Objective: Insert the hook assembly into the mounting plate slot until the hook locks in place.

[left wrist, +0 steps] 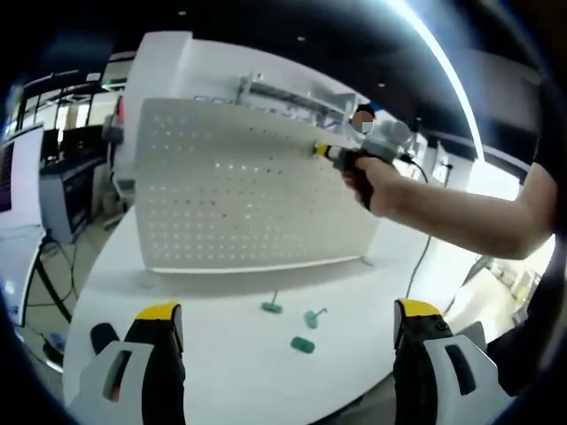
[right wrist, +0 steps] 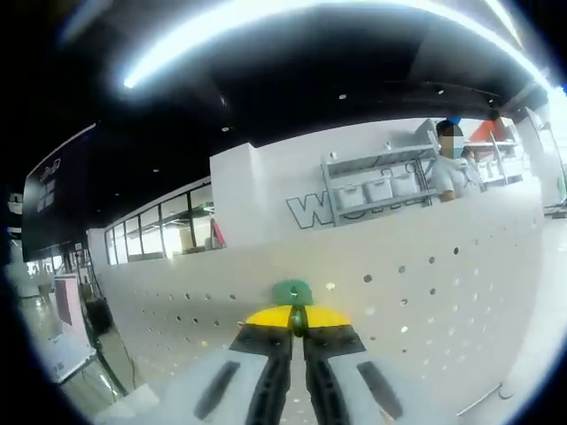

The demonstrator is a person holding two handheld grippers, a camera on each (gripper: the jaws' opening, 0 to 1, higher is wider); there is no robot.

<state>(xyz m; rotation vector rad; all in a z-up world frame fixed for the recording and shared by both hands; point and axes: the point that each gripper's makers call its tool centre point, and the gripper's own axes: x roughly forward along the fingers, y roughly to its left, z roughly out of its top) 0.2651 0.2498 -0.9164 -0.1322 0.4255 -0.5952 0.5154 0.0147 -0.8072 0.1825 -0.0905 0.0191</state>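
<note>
My right gripper (right wrist: 298, 320) has its yellow-tipped jaws pinched together on a small green plastic hook piece (right wrist: 291, 292), held right against the upright white perforated metal mounting plate (right wrist: 425, 266). From my left gripper view I see that same gripper (left wrist: 330, 152) in a person's hand (left wrist: 376, 181) at the plate's (left wrist: 239, 199) upper right area. My left gripper (left wrist: 288, 323) hangs with jaws wide apart, holding nothing, above the white table (left wrist: 221, 372). Three more green hook pieces (left wrist: 301, 344) lie loose on the table, just in front of the plate's lower edge
</note>
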